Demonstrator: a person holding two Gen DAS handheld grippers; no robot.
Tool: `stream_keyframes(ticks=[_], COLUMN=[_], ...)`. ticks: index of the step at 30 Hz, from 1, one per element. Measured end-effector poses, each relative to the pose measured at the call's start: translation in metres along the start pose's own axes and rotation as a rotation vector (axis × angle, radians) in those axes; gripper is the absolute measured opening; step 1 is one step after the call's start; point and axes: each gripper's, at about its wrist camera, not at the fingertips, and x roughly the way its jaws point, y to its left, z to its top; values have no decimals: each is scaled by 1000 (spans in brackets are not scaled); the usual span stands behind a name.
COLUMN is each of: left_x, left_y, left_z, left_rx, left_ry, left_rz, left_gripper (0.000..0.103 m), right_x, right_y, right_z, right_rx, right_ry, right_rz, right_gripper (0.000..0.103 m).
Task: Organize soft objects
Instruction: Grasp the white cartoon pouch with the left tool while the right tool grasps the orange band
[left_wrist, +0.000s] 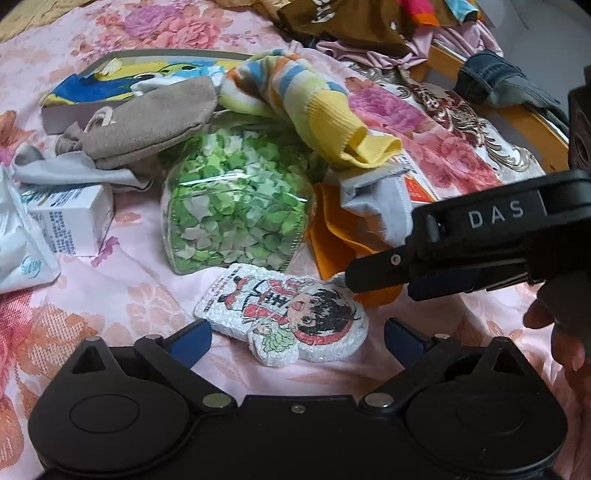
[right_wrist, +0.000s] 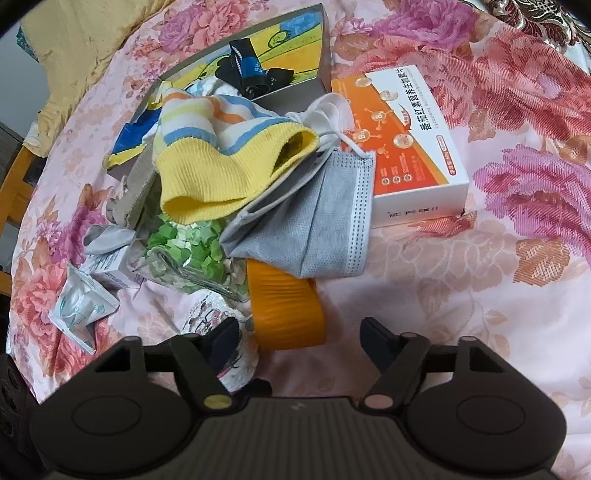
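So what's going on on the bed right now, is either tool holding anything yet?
Not yet. A person holds one tool in each hand over a heap on the flowered bedspread. Both are open and empty. The left tool sits just short of a white cartoon-print pad. The right tool points at an orange strip, one finger over the pad's edge. Behind them lie a striped sock, a grey face mask and a bag of green paper bits.
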Motion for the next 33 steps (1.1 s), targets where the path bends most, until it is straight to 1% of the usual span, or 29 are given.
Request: stream_keyframes(ticks=[5, 6, 13, 15, 20, 22, 23, 24, 25, 29, 33], left_x=[1, 2, 1, 1, -1, -2, -3, -3, -2, -4, -8], left_y=[-1, -1, -1, -1, 2, 4, 4, 5, 6, 11, 22], left_z=[-1, -1, -2, -2, -5, -6, -8, -8, -9, -10, -12], left_rx=[10, 13, 18, 17, -12, -29, -40, -44, -55, -92, -194], left_ry=[11, 13, 14, 12, 5, 6, 2, 7, 17, 0, -18], left_rz=[27, 30, 35, 34, 20, 8, 3, -16, -18, -31, -73], left_gripper=[91, 91, 90, 90, 86, 83, 71, 66, 65, 65, 66], right_x=[1, 1, 1, 1, 0, -1, -1, -2, -2, -4, -5], right_y=[0, 0, 0, 0, 3, 3, 4, 4, 4, 4, 2], right_z=[0, 0, 0, 0, 0, 0, 0, -1, -1, -2, -1], right_rx=[-1, -2, -8, -11, -32, -40, -42, -44, -47, -46, -41], right_ry=[4, 3, 0, -2, -11, -18, -20, -22, -24, -32, -34], right_rz=[6, 6, 14, 21, 22, 18, 18, 20, 18, 23, 26], right_gripper=[64, 61, 52, 45, 44, 43, 43, 43, 43, 43, 43])
